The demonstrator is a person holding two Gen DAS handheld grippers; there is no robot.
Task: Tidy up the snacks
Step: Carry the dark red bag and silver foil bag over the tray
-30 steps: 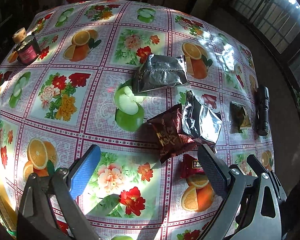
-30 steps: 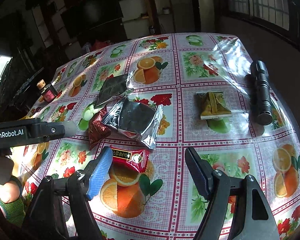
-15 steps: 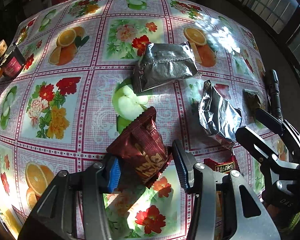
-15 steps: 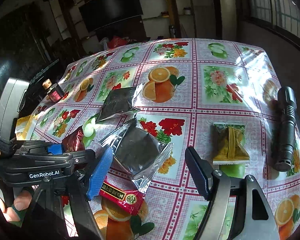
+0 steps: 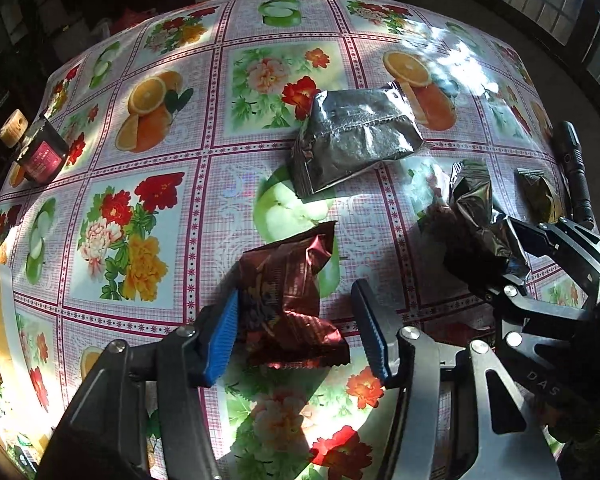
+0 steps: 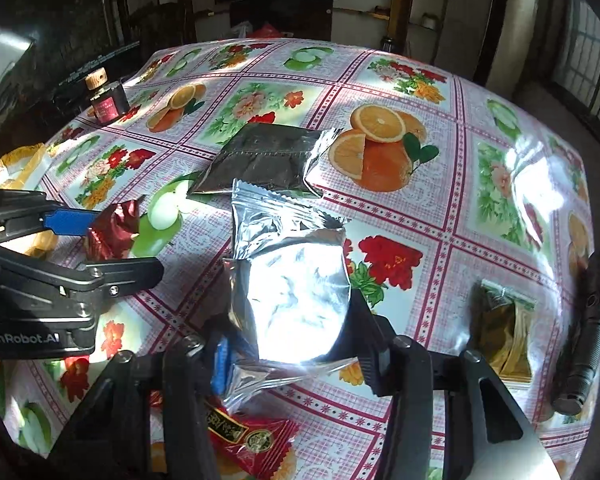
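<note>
Here on the left wrist view we have the left gripper (image 5: 296, 328) angled steeply down at the flowered tablecloth (image 5: 148, 184), jaws around the dark red snack packet (image 5: 288, 292). The blue pad (image 5: 222, 338) presses its left edge; the far pad stands just off the wrapper, so we cannot tell if the grip is firm.

Switch to the right wrist view and we get what the first one barely shows: the right gripper (image 6: 288, 348) closing on the silver foil packet (image 6: 292, 280), which stands tilted up between the jaws, glare washing out its face. Only here do we see the bright red packet (image 6: 248, 436) lying under the gripper, partly cut off by the fingers. From the left camera that foil packet is just a dark crumpled shape.

Both views share the second foil pouch (image 6: 264, 158) flat mid-table, the small olive-gold packet (image 6: 500, 336) beside the black flashlight (image 6: 588, 328), and the dark jar with a cork top (image 6: 106, 98) at the far left edge. A yellow object (image 6: 16, 164) at the left rim is too cropped to identify.
</note>
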